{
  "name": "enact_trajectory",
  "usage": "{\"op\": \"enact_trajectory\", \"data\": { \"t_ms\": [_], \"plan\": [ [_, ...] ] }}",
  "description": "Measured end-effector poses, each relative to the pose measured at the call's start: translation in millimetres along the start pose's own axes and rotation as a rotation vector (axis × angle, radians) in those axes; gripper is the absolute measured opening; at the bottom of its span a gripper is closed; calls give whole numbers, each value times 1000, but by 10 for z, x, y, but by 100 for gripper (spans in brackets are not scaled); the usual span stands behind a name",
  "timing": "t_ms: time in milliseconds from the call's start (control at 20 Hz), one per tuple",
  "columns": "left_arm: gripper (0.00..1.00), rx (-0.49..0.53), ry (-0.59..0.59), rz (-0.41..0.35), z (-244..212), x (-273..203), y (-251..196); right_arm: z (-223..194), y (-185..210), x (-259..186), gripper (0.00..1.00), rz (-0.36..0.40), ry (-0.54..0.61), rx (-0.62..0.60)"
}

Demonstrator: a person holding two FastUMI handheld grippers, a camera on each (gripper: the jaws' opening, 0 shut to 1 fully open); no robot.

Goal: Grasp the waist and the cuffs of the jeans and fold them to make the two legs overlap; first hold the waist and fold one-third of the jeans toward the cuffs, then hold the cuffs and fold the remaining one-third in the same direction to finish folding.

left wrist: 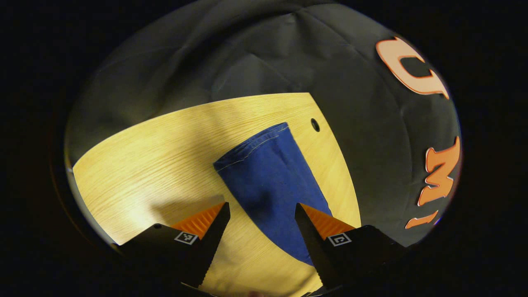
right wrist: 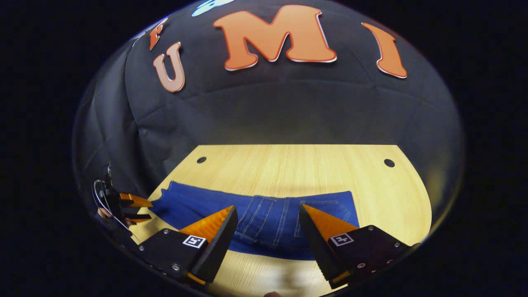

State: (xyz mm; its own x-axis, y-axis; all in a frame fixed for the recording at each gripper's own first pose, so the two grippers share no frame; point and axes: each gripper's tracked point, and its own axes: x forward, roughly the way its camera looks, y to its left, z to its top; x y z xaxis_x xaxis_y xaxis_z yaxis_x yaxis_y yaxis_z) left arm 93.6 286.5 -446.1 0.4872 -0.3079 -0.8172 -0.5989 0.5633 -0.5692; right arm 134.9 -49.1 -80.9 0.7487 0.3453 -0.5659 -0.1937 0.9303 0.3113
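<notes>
Blue jeans [right wrist: 264,222] lie flat on the wooden table [right wrist: 297,165], legs stacked, waist at the right end and legs running left in the right gripper view. My right gripper [right wrist: 267,208] hovers open above the seat and pocket area, nothing between its fingers. In the left gripper view the leg and stitched cuff [left wrist: 253,144] of the jeans [left wrist: 272,185] stretch away from me. My left gripper [left wrist: 262,206] stands open above the leg, holding nothing. The left gripper [right wrist: 138,208] also shows far left in the right gripper view, near the cuff end.
The table [left wrist: 156,156] has small round holes near its far corners: one hole [left wrist: 315,124] beside the cuff, two holes [right wrist: 201,159] [right wrist: 389,162] along the back edge. Black cloth walls close in behind and beside the table. Bare wood lies behind the jeans.
</notes>
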Motion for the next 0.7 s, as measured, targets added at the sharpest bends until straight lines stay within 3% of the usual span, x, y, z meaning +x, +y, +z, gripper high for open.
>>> {"op": "enact_trajectory", "data": {
  "t_ms": [300, 700],
  "plan": [
    [95, -137, 53, -24, 93, 114, 120, 371, -296, -218, 94, -73, -88, 62],
    [93, -89, 82, -48, 322, 420, -151, 456, -463, -449, 94, -124, -118, 55]
  ]
}}
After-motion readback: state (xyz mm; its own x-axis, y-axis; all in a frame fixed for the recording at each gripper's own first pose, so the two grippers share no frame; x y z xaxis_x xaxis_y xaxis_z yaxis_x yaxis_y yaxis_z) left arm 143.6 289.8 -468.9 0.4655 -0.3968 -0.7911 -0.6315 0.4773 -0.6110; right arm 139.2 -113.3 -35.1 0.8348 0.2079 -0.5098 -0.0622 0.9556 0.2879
